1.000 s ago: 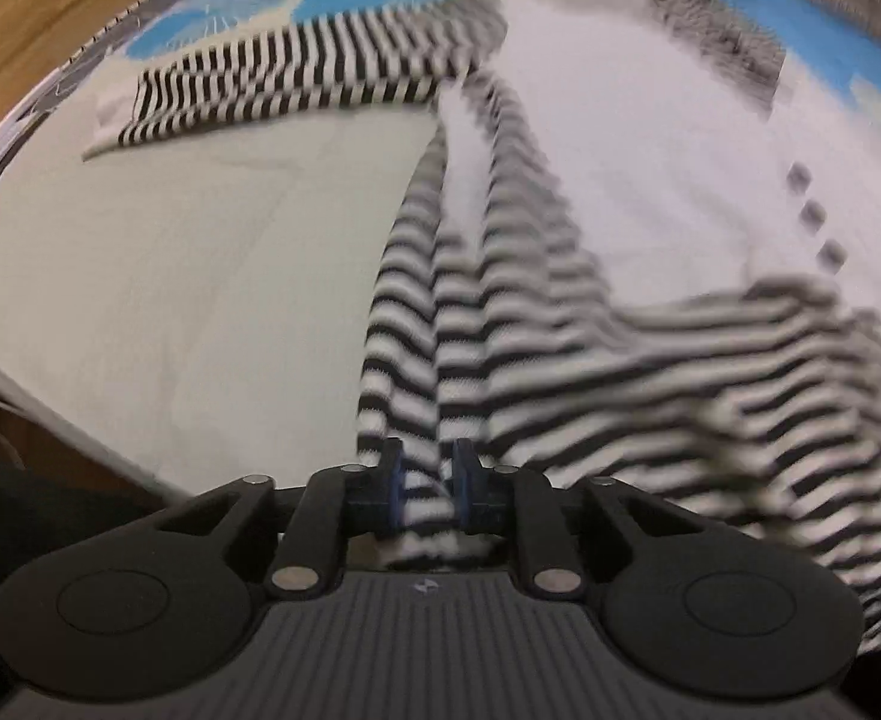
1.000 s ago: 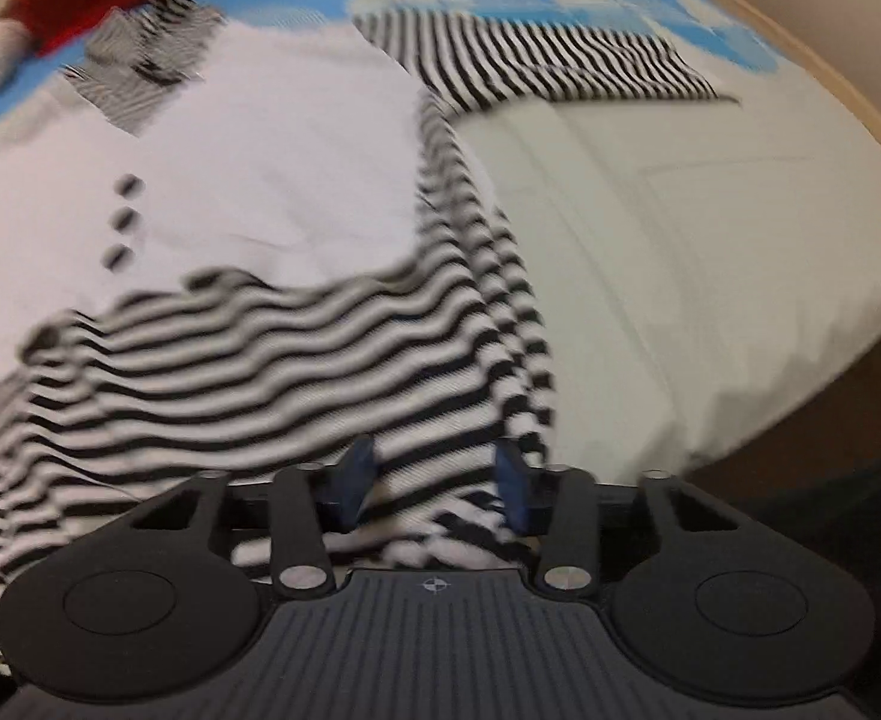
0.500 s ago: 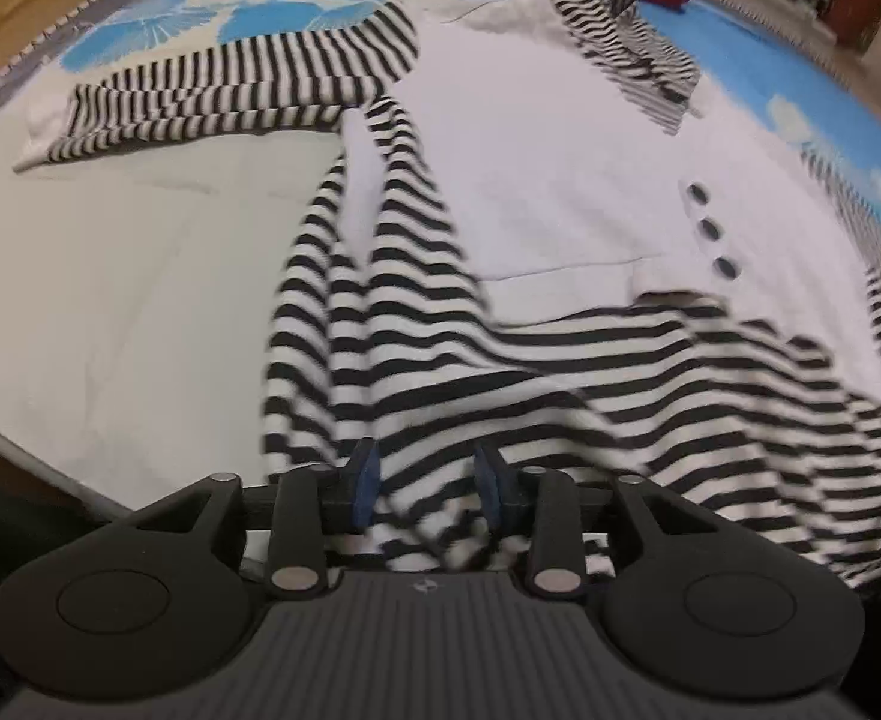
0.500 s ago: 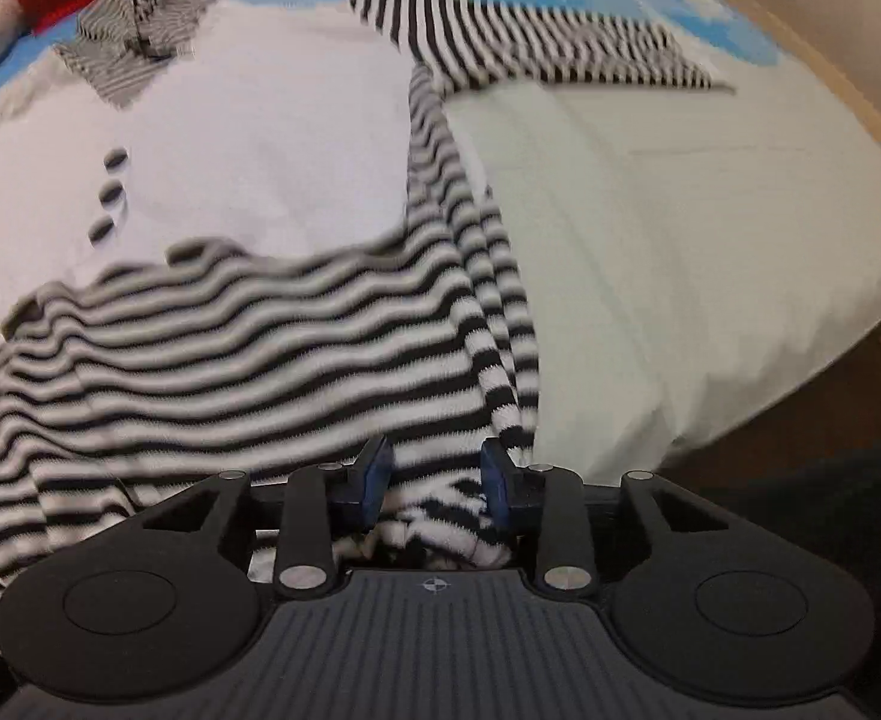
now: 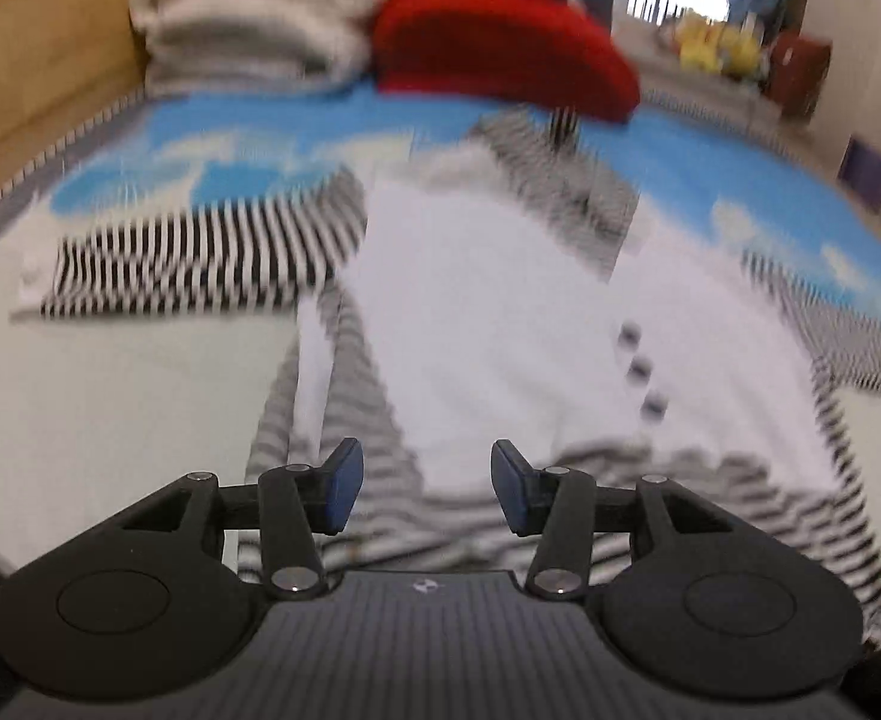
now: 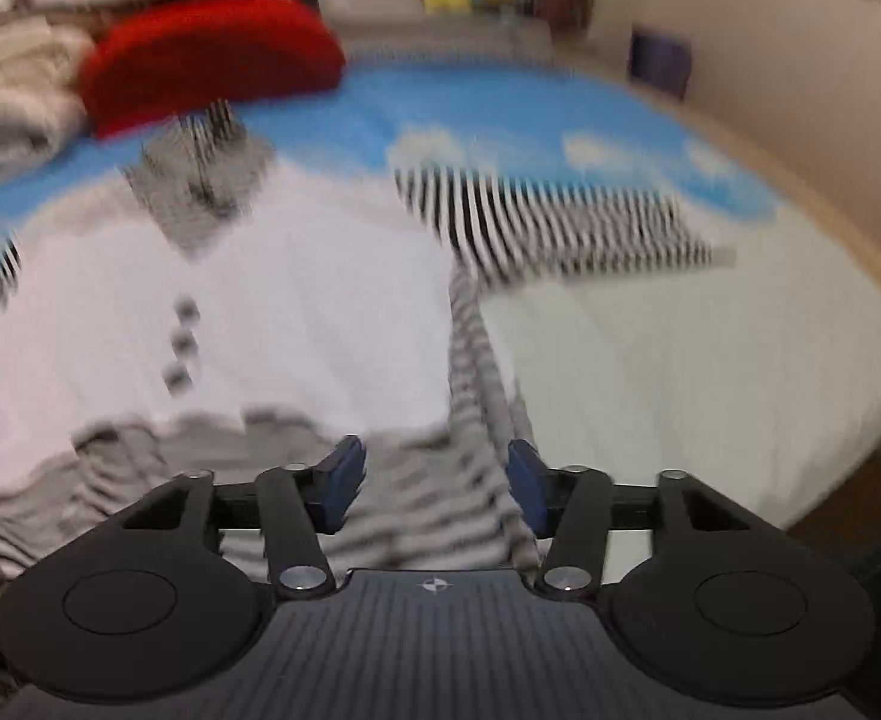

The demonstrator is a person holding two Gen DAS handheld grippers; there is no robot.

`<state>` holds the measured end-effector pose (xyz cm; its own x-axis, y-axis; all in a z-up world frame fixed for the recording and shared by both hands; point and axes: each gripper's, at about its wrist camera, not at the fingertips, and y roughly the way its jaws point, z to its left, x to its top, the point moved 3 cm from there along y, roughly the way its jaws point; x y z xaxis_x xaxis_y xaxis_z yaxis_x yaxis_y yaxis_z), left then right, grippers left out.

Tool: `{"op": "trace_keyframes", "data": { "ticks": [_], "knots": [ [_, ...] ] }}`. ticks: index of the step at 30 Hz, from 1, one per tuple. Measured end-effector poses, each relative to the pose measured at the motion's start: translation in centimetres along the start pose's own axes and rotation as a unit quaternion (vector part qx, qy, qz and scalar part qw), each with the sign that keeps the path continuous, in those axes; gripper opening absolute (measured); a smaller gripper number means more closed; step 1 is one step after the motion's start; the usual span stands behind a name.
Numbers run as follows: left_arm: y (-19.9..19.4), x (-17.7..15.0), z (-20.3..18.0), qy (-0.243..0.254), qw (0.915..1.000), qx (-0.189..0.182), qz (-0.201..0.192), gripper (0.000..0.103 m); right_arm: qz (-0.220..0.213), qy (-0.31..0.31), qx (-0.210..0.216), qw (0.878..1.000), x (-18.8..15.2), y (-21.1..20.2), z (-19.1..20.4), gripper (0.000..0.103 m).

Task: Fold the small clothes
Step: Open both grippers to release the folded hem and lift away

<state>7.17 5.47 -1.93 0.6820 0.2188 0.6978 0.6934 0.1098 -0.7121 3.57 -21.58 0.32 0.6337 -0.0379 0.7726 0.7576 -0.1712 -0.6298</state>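
Sweater (image 5: 488,324), white front with black-and-white striped sleeves, hem and collar, lies spread flat on the bed (image 5: 110,408). Three dark buttons (image 5: 641,369) run down its front. One sleeve (image 5: 200,258) stretches out to the left, the other sleeve (image 6: 560,222) to the right, both flat on the pale sheet. Striped hem is at the near edge, bunched a bit, though blur makes the folds hard to read.

Left hand-held gripper (image 5: 421,492) is above the near left part of the hem, jaws opening, roughly half apart, nothing pinched; cloth shows in the gap below but the pads look clear of it. Right hand-held gripper (image 6: 434,489) is over the near right part of the hem, jaws opening, wider, also holding nothing.

Far end of bed: red cushion (image 5: 500,54) and a stack of pale folded blankets (image 5: 248,30) to its left. Blue cloud-print cover (image 6: 500,108) under the sweater's far part.
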Motion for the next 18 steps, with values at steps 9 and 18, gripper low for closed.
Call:
{"op": "trace_keyframes", "data": {
  "ticks": [9,18],
  "knots": [
    [-4.0,4.0,-0.1,0.013,0.9937,-0.010,-0.111,0.076,-0.078,-0.029,0.025,0.996,1.8,-1.3,3.4,0.081],
    [-7.2,14.7,1.5,0.008,0.9807,-0.010,-0.195,0.087,-0.078,-0.051,0.025,0.995,1.3,-1.3,5.7,0.081]
  ]
}}
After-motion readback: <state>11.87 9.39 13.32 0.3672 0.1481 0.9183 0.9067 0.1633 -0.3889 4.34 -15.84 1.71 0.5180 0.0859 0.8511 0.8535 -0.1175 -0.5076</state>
